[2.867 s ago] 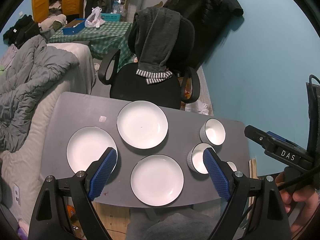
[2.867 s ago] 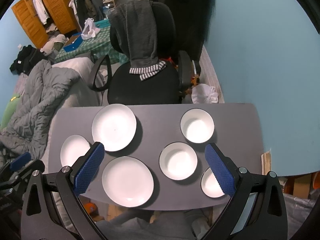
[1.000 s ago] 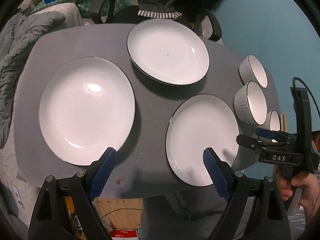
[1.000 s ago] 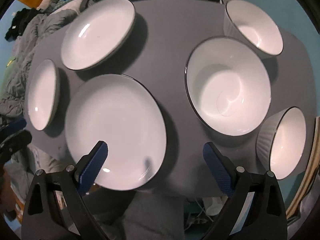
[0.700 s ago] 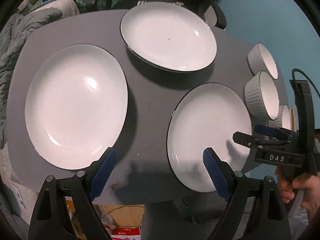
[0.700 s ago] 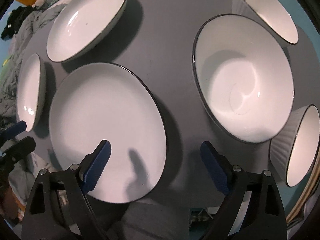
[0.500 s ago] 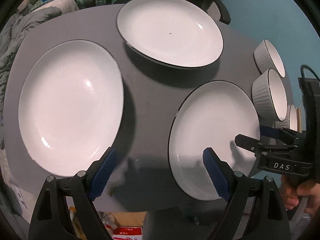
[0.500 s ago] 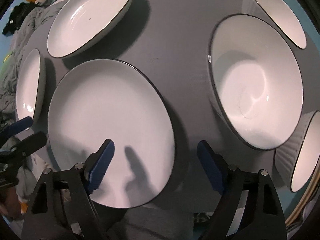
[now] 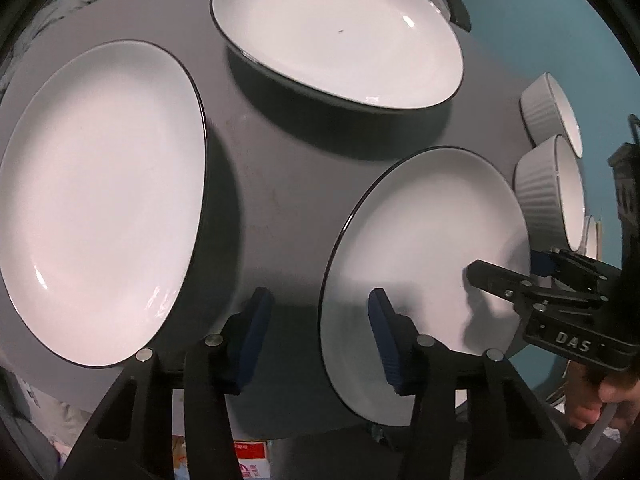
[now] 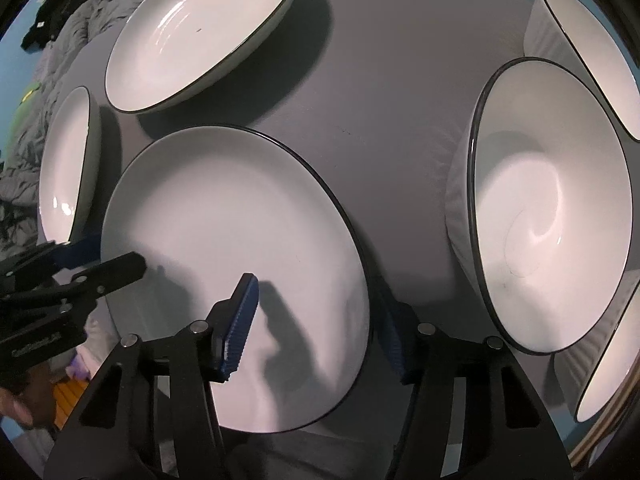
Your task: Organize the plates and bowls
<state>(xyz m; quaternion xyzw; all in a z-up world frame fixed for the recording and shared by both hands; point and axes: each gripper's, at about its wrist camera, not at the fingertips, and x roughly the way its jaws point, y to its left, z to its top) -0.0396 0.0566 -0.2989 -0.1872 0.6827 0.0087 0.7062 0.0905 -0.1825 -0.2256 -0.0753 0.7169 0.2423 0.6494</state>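
Three white, dark-rimmed plates and three white ribbed bowls lie on the grey table. The near plate sits between both grippers. My left gripper straddles the plate's left rim, one finger over the plate and one over the table. Its jaws are closing and its pads are clear of the rim. My right gripper straddles the right rim, jaws closing too, pads not pressing. The left plate and far plate lie untouched.
The middle bowl, far bowl and near bowl stand in a row right of the near plate. Grey bedding lies beyond the table's left side. A teal wall is on the right. A hand holds the right gripper.
Both grippers have sunk toward the near plate and their jaws have narrowed by about half. Each now has a rim of that plate between its fingers. The dishes have not moved.
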